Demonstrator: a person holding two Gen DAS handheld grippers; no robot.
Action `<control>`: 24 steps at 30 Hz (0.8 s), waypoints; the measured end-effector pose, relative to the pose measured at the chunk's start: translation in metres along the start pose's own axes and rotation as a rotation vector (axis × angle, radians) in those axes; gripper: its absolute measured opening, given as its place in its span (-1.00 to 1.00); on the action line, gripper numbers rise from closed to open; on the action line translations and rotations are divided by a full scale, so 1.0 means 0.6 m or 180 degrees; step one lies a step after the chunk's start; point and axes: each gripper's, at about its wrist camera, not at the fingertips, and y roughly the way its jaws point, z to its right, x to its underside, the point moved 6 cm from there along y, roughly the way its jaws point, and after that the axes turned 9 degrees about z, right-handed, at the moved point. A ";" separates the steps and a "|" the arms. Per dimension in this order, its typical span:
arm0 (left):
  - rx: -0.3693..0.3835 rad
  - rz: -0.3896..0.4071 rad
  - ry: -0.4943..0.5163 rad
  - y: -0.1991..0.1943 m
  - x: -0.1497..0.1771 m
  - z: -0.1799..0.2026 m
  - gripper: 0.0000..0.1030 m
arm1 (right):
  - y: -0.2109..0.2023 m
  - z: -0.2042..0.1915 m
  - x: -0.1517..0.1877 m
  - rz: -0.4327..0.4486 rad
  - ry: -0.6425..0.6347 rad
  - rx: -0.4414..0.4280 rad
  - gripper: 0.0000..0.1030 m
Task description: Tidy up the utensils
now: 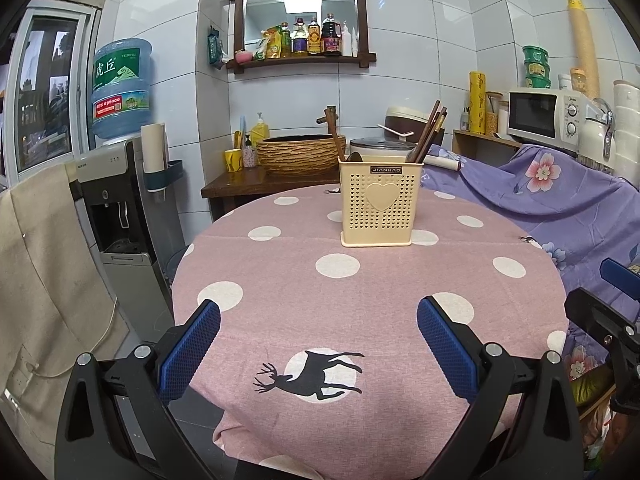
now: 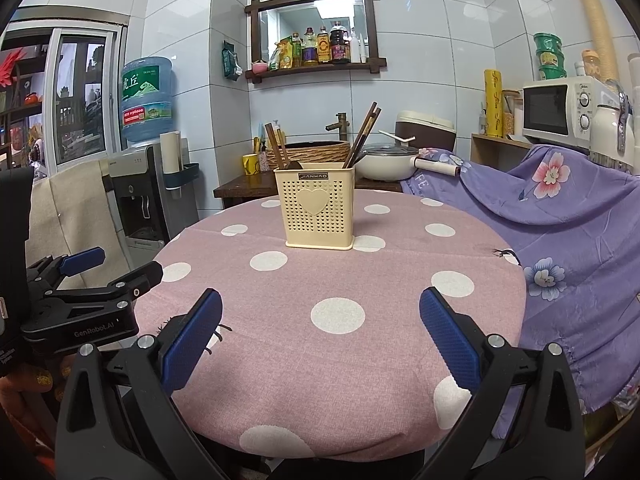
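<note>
Close up, the left gripper [image 1: 318, 330] hangs over the near edge of the round table [image 1: 280, 280], its blue fingers spread wide with nothing between them. The deer print [image 1: 310, 374] right under it shows only in the left view. The right gripper [image 2: 320, 320] is spread wide too and holds nothing; only its view shows the left gripper from the side, just off the table's left edge. Farther back, near the table's far side, stands the cream utensil holder [image 2: 319, 210], upright, full of little holes, with a heart on the front. Dark chopsticks [image 2: 362, 136] stick up out of it and lean to the right.
</note>
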 end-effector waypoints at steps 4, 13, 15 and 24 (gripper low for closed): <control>-0.0001 -0.0012 0.0012 0.000 0.001 -0.003 0.88 | 0.000 -0.002 0.000 -0.0010 -0.0014 -0.0003 0.89; 0.0009 -0.0030 -0.0066 0.000 0.002 -0.012 0.88 | 0.002 -0.005 0.001 -0.0019 -0.0018 -0.0010 0.89; -0.0007 -0.0034 -0.0062 0.000 0.002 -0.014 0.88 | 0.002 -0.005 0.001 -0.0018 -0.0012 -0.0012 0.89; 0.0001 -0.0046 -0.0055 -0.001 0.003 -0.016 0.88 | 0.004 -0.008 0.006 -0.0035 -0.0011 -0.0015 0.89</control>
